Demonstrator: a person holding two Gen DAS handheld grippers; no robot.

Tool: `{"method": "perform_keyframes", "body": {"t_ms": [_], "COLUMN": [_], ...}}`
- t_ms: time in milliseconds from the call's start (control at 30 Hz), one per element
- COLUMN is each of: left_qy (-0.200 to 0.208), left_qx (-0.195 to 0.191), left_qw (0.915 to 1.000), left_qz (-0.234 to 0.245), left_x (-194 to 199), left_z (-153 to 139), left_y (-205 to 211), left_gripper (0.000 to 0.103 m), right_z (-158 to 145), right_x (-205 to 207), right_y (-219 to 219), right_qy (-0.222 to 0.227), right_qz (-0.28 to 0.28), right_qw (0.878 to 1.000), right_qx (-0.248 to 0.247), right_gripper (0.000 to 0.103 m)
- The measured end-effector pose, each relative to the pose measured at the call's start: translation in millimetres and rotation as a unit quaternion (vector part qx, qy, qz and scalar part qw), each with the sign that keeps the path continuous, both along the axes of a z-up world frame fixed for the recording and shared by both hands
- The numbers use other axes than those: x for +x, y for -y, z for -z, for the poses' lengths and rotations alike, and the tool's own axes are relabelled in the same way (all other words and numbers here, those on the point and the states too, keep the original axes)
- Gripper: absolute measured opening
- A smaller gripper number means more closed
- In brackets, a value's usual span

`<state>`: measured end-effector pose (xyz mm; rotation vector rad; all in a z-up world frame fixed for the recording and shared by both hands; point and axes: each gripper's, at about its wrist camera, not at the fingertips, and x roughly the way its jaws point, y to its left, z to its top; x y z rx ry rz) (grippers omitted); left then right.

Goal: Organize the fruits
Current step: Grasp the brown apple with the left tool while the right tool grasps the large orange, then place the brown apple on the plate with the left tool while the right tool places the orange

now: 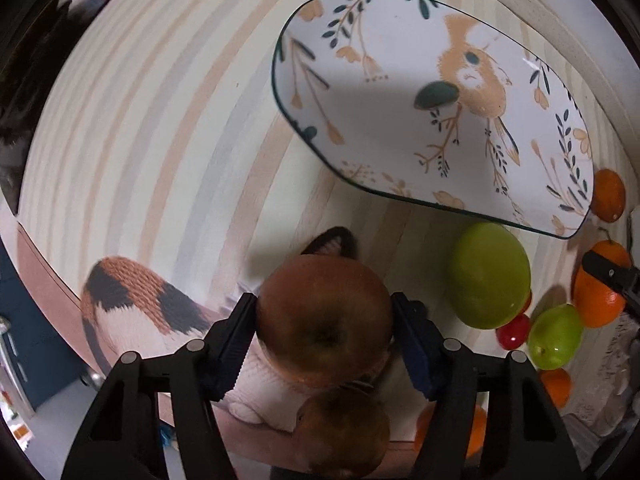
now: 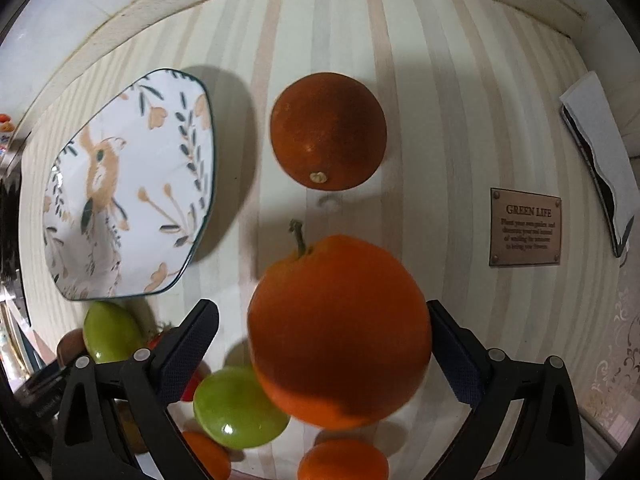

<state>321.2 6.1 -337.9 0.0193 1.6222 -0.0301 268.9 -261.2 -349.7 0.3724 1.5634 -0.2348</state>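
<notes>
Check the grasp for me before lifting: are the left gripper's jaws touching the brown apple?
Touching. The left wrist view shows both jaws pressed against the sides of the brown apple, with no gap on either side of the left gripper.

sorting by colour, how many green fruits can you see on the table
2. The big green fruit lies just below the plate. The small green fruit lies nearer the camera, beside a red fruit. Others may be hidden.
</notes>
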Motion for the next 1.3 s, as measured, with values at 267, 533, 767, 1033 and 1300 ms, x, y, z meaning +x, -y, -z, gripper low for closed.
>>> {"method": "perform_keyframes", "body": {"t_ms": [267,533,767,1033,1300], "left_qy": [0.027,0.065,0.097,0.027,-0.028], "left_qx": [0.004,-0.02,-0.08,-0.145,-0.151], "left_qw": [0.9995,0.9976,0.9917,0.9891,0.9879], "left_qz": [0.015,0.012,0.025,-0.003,-0.021], "left_x": [-10,-26,2,97,136], "left_z": [5,-45,-105,-71,-28], "left_y": [11,3,13,25,30], "left_gripper": [0.064,0.064,0.064,0.064,0.064], "right_z": [6,-18,-69,-52,-8], "right_x": [-4,-14,13,87,132], "right_y": [-2,-15,-53,-97,-110], "right_qy": [-0.009,0.008,0.06,0.064,0.039], "right_qz": [-0.003,-0.015,-0.045,-0.099,-0.119], "right_qw": [1.0,1.0,0.996,0.992,0.991], "right_qx": [-0.005,0.009,0.045,0.041,0.038], "right_gripper": [0.081,0.081,0.081,0.081,0.081]}}
